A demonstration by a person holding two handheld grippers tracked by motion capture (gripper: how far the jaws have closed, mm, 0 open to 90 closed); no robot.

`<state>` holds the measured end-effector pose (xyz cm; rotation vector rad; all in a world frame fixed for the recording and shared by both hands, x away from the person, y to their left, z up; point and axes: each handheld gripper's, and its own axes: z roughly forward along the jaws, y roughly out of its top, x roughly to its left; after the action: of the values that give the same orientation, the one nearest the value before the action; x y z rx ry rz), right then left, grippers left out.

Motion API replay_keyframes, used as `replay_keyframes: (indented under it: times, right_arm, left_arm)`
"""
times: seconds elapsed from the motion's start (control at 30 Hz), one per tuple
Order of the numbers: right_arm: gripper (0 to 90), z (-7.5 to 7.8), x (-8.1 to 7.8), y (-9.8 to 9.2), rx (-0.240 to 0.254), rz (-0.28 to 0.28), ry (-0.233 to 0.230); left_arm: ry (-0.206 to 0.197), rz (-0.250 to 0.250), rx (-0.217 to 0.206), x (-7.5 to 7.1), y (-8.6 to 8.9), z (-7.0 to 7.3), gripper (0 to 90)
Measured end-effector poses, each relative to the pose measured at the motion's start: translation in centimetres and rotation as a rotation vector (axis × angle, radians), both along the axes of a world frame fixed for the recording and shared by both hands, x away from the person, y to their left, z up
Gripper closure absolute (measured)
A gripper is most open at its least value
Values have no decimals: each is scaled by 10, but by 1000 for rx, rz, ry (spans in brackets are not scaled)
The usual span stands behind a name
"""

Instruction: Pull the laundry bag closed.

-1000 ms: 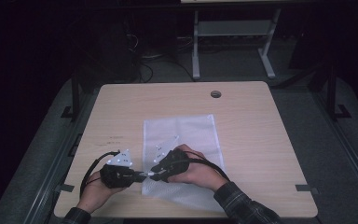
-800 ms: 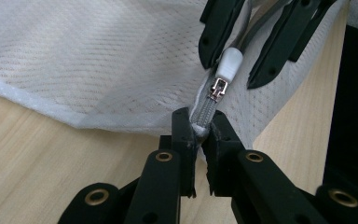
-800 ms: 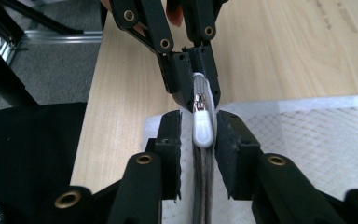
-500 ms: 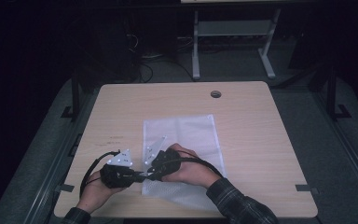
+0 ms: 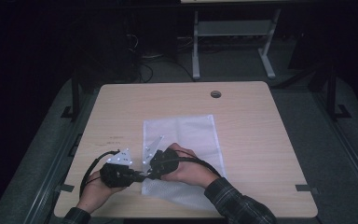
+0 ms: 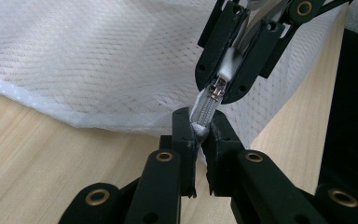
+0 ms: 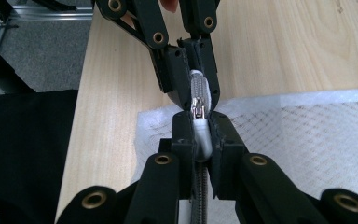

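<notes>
High view: right gripper (image 5: 148, 173) nearer left gripper (image 5: 137, 175) (jaws just closing).

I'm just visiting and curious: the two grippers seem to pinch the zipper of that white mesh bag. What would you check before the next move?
1. Left gripper shut on the zipper end: ok.
2. Right gripper, whose jaws have just been closing, shut on the zipper pull: ok.
3. Mesh bag lies flat on the table: ok.
4. Zipper line straight between the grippers: ok.
5. Whether the slider runs freely: cannot tell.
</notes>
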<state>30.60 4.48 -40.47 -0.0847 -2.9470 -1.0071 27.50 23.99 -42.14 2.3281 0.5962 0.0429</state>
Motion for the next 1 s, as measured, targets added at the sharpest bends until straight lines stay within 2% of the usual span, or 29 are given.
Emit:
replay_keyframes:
  times: [0.47,0.77,0.8,0.83,1.0]
  right_arm:
    - [818,2,0,-2,-12,-16,21]
    - [820,1,0,-4,-3,-24,34]
    - [820,1,1,-6,-14,-30,29]
    - [819,1,1,-7,-4,-35,38]
    - [820,0,0,-10,-4,-41,51]
  left_arm:
    - [25,7,-22,1,1,1,838]
    - [28,15,-20,1,1,1,845]
    - [38,24,-38,3,3,1,846]
    - [41,19,-43,3,4,1,846]
    - [41,17,-38,2,2,1,845]
